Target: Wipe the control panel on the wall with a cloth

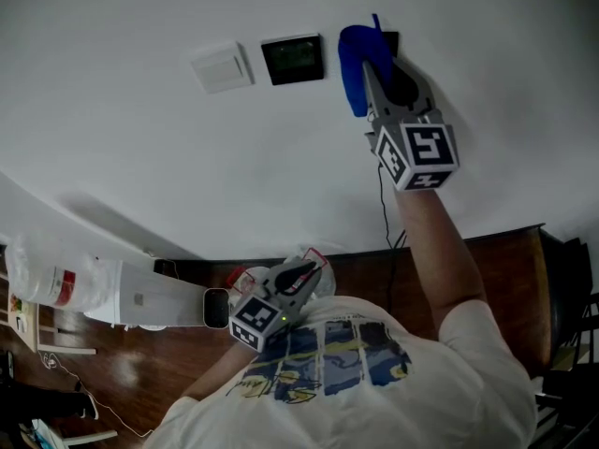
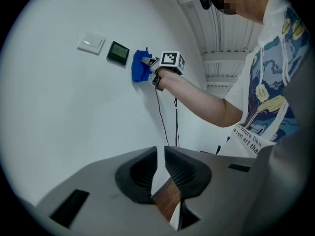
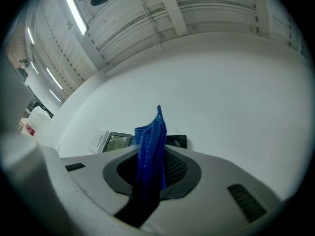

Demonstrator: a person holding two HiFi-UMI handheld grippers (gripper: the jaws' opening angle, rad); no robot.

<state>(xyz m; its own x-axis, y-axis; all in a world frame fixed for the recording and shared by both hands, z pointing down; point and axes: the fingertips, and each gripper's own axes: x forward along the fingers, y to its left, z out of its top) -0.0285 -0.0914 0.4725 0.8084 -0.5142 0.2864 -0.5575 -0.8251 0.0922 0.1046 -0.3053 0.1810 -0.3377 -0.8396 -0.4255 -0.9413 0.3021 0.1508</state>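
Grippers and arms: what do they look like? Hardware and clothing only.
Left gripper and right gripper: grey moulded bodies, dark ribbed pads, each carrying a white cube of black square markers. Sleeves are short, on a white T-shirt with a blue-and-yellow print.

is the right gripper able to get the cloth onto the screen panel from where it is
Probably yes: the right gripper holds the cloth at the wall just right of the screen panel, with only bare wall between them.
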